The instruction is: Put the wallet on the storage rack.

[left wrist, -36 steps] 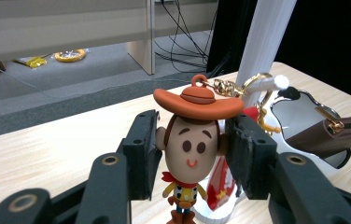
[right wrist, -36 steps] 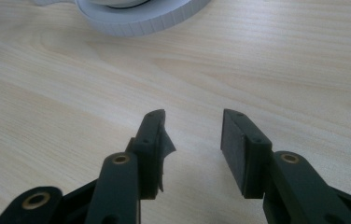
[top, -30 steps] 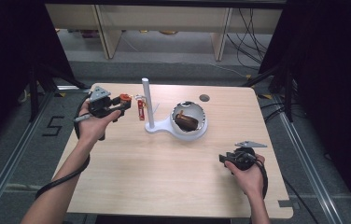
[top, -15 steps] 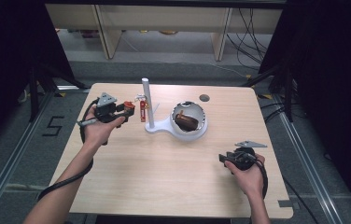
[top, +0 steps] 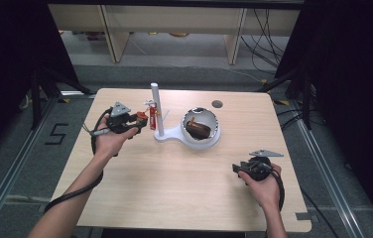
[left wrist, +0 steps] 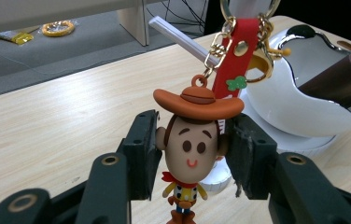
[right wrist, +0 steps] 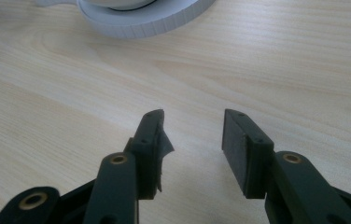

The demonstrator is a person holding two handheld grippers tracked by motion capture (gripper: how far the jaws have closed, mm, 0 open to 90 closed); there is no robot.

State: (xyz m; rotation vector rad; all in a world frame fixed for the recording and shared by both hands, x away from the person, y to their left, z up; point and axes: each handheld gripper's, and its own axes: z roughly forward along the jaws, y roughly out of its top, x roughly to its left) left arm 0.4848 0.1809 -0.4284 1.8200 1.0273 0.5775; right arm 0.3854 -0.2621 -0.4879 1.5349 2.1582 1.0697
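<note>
The left gripper (left wrist: 190,154) has its jaws set either side of the head of a cowboy figure keychain (left wrist: 191,149), which hangs by a red strap (left wrist: 233,60) and gold rings from the white stand (top: 157,116); whether the pads actually press the head cannot be told. The figure dangles just left of the stand's post, and beyond the post the stand's white bowl (top: 210,141) holds a brown item (top: 197,129). The step in hand looks like taking the keychain off its peg. The next move probably calls for a firm close and then a lift to slip the ring free. The right gripper (right wrist: 193,140) rests partly spread, holding nothing, over bare worktop (top: 174,178) well apart from the stand.
</note>
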